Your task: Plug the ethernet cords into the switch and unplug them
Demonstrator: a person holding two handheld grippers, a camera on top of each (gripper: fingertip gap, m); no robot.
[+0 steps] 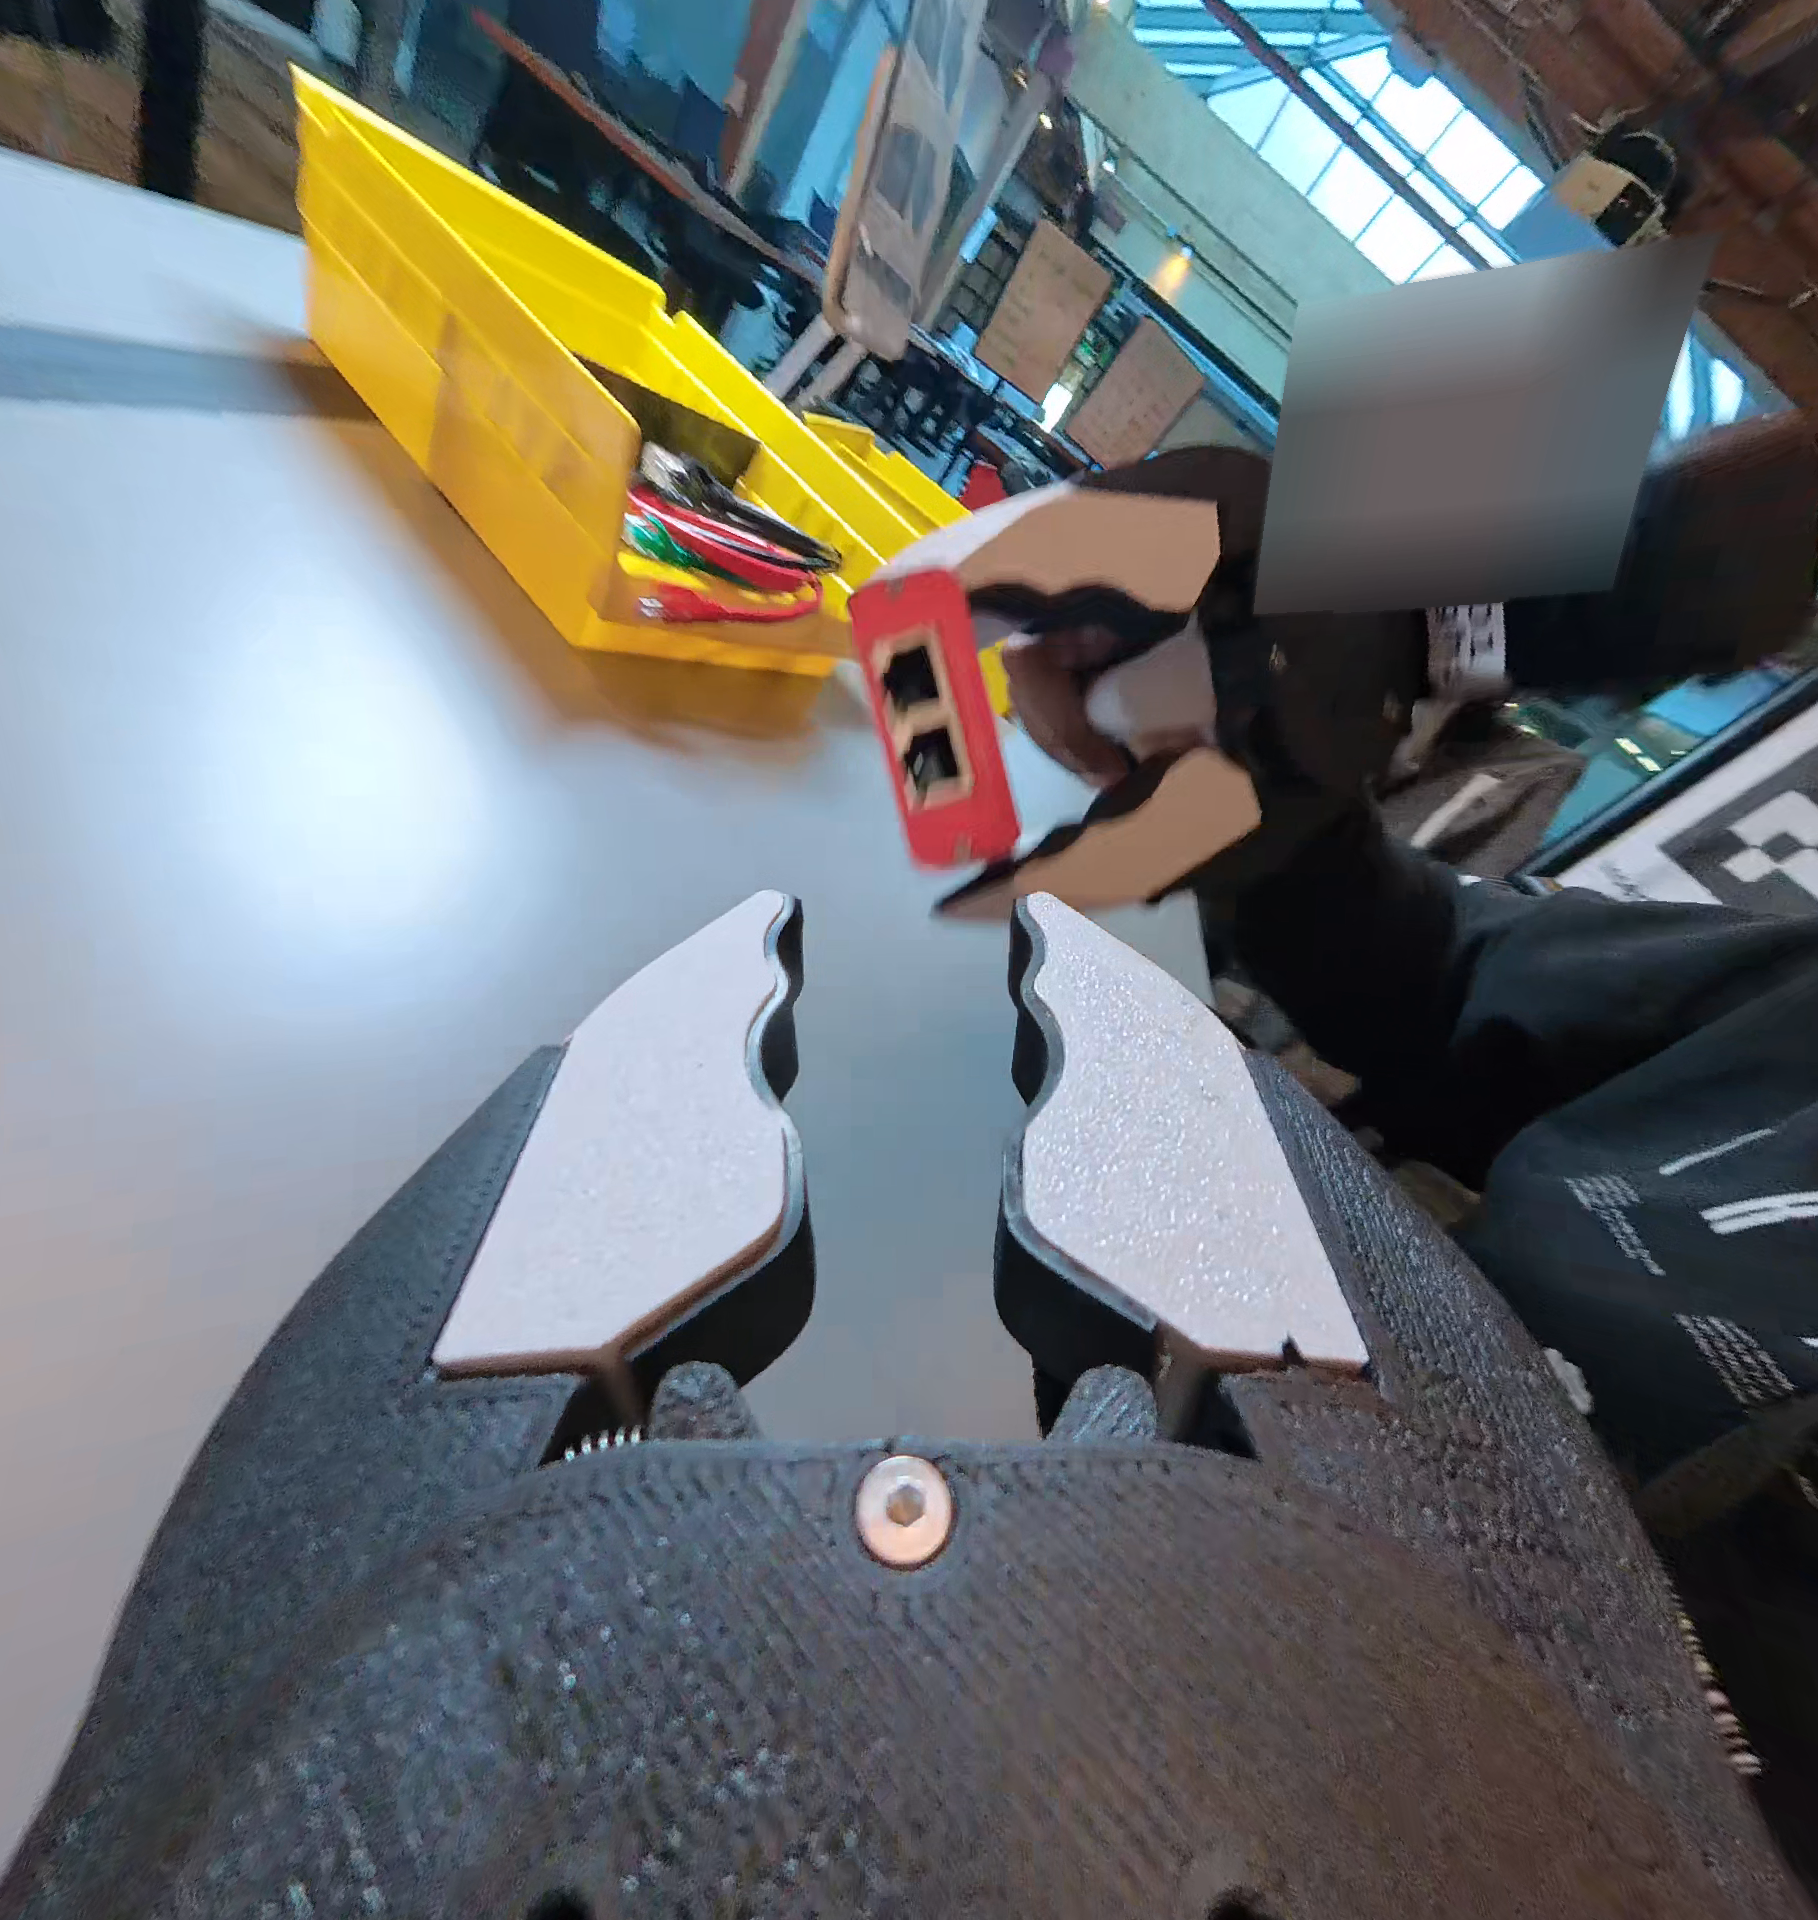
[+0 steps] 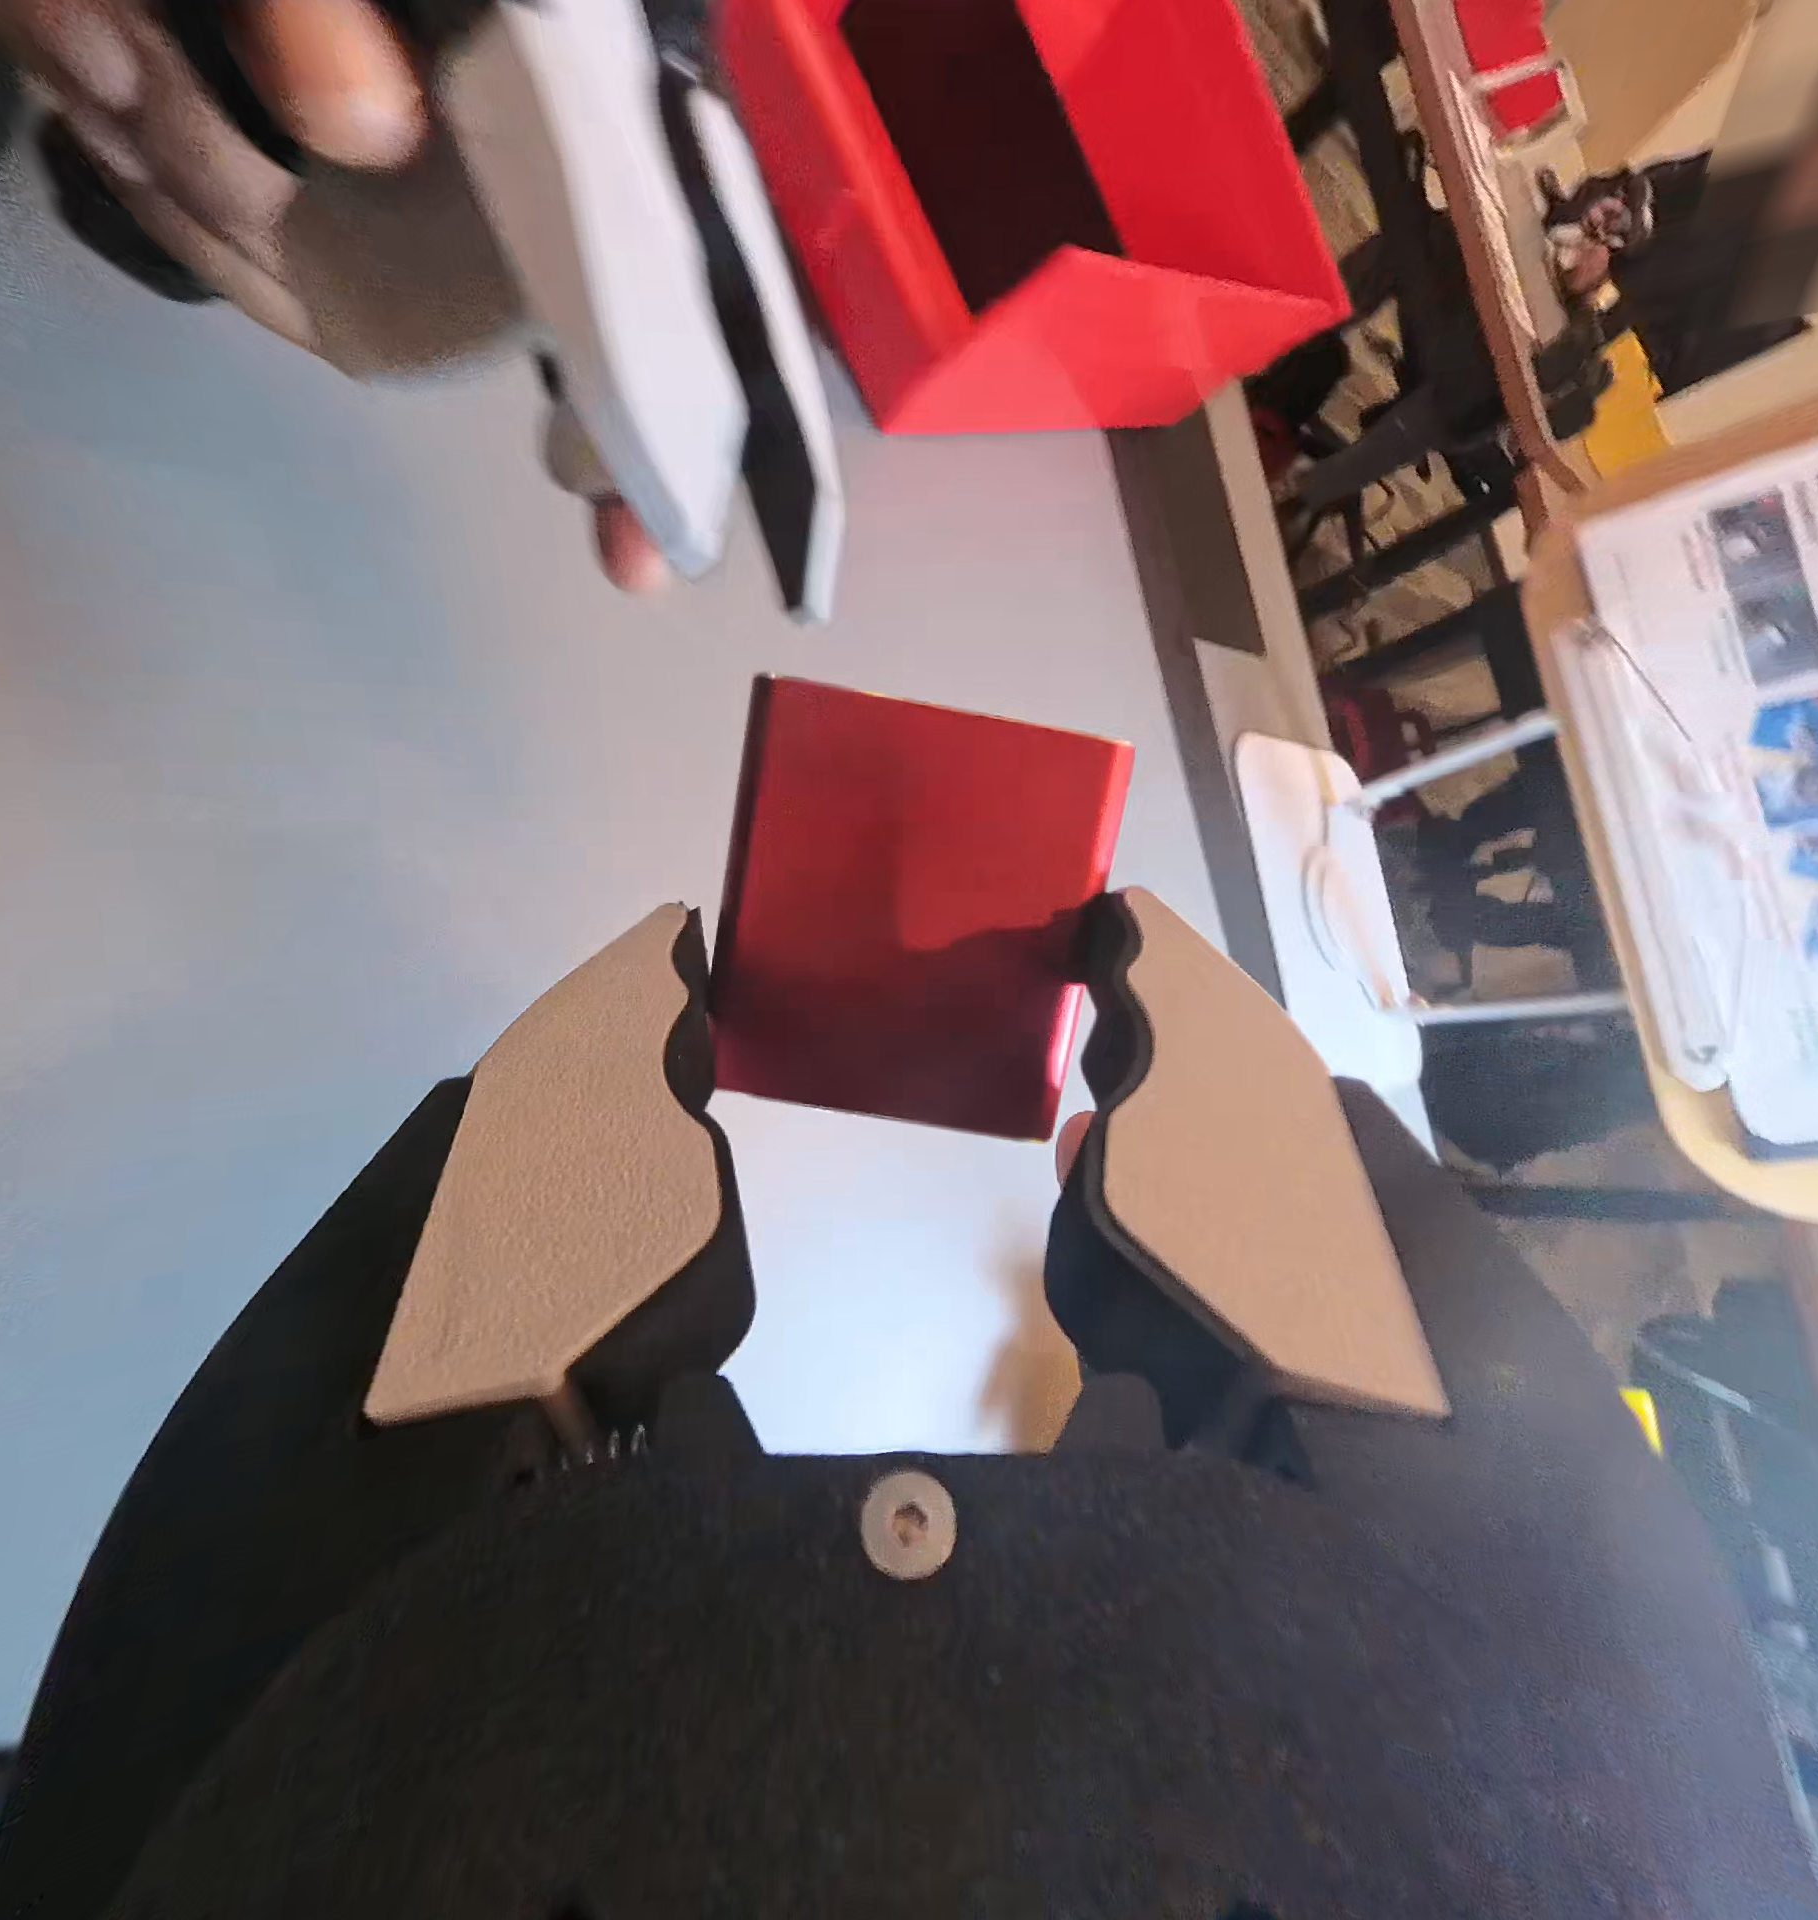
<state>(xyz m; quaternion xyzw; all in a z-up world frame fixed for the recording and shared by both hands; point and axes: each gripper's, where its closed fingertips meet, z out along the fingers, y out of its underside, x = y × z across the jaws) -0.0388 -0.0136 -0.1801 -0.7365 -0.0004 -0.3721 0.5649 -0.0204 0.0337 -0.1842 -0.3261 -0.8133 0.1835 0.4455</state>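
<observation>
Red switch (image 2: pixel 910 914) clamped in right gripper (image 2: pixel 900 925) jaws, left gripper (image 1: pixel 905 920) jaws apart, pale tabletop (image 1: pixel 209 831).

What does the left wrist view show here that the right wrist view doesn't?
Only the left wrist view shows the switch's two empty ports and the yellow bin holding red, green and black cables. Only the right wrist view shows a red box standing open on the table. Both show the red switch clamped in the right gripper, and the empty left gripper.
</observation>
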